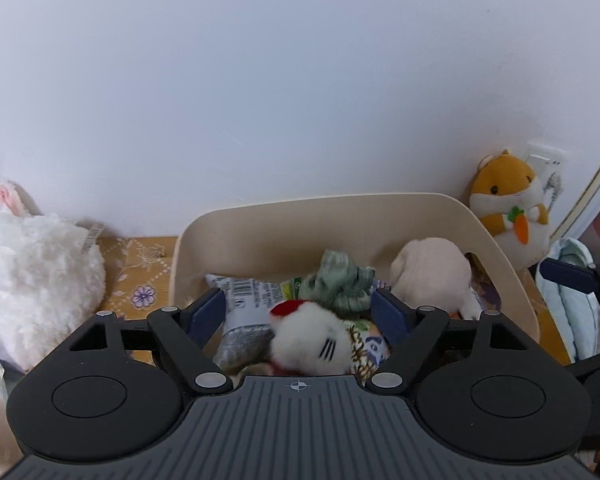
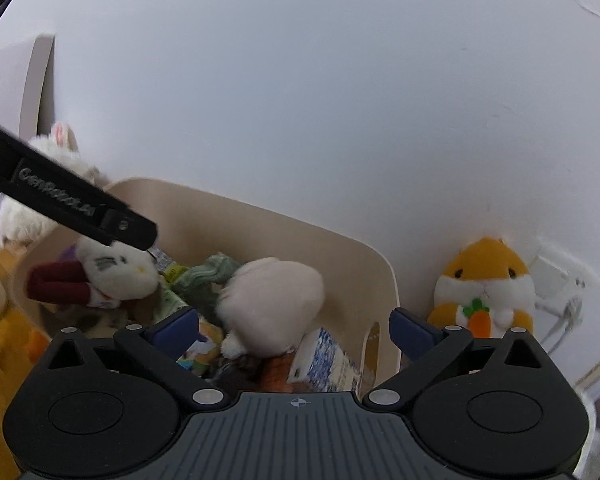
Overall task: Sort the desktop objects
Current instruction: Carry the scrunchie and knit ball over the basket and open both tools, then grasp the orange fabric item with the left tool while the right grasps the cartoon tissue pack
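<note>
A cream plastic bin (image 1: 380, 208) (image 2: 340, 256) stands against the wall, holding snack packets (image 1: 244, 300), a green cloth (image 1: 340, 280), a pale pink plush (image 1: 432, 272) (image 2: 276, 296) and a small white cat plush with a red bow (image 1: 312, 340) (image 2: 116, 272). My left gripper (image 1: 300, 312) is open above the bin, the cat plush lying between and below its fingers. My right gripper (image 2: 296, 332) is open over the bin's right side, above the pink plush. The left gripper's black body (image 2: 72, 204) crosses the right wrist view.
A fluffy white rabbit plush (image 1: 40, 280) sits left of the bin on a yellow flowered cloth (image 1: 140, 276). An orange hamster plush with a carrot (image 1: 508, 208) (image 2: 488, 288) stands right of the bin by a wall socket (image 2: 556, 280). A pale blue bundle (image 1: 576, 296) lies at the right.
</note>
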`<state>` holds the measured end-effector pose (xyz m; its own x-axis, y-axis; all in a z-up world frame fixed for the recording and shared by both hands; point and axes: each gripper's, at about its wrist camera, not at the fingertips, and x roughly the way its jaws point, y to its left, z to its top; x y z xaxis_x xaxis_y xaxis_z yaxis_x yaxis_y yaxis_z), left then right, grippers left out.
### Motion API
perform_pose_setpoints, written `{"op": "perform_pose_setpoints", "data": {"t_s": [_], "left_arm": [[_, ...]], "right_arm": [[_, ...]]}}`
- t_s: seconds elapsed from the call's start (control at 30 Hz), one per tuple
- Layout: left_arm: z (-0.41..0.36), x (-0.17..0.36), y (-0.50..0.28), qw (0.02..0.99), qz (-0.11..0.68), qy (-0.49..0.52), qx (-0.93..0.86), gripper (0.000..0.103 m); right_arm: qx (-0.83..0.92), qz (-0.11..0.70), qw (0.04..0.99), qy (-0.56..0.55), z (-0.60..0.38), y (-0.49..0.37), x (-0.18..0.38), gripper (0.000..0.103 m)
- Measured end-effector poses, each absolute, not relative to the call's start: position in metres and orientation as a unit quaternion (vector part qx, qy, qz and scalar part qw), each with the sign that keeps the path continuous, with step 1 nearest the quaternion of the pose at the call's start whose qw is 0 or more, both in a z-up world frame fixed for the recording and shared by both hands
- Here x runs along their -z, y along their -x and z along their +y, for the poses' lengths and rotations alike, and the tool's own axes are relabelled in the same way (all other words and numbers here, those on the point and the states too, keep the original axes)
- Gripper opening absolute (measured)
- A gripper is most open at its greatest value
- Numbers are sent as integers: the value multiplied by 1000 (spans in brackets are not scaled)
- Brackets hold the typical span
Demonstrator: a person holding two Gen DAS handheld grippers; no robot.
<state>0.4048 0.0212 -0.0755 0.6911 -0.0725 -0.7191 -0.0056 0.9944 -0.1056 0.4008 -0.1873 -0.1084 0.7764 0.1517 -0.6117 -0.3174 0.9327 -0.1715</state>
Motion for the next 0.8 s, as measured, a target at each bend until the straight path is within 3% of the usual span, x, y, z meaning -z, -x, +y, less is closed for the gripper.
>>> {"op": "perform_pose_setpoints", "data": {"t_s": [0.17, 0.47, 0.8], "left_arm": [[47, 76, -375, 918, 391, 60, 24, 81], [68, 95, -332, 907, 417, 41, 45, 81], [60, 153, -321, 886, 456, -58, 71, 81]], "right_arm": [[-118, 316, 941, 40, -209, -370, 96, 103], [-95, 332, 938, 33, -215, -300, 104, 103], [-44, 406, 913, 19, -180, -241, 173, 103]]}}
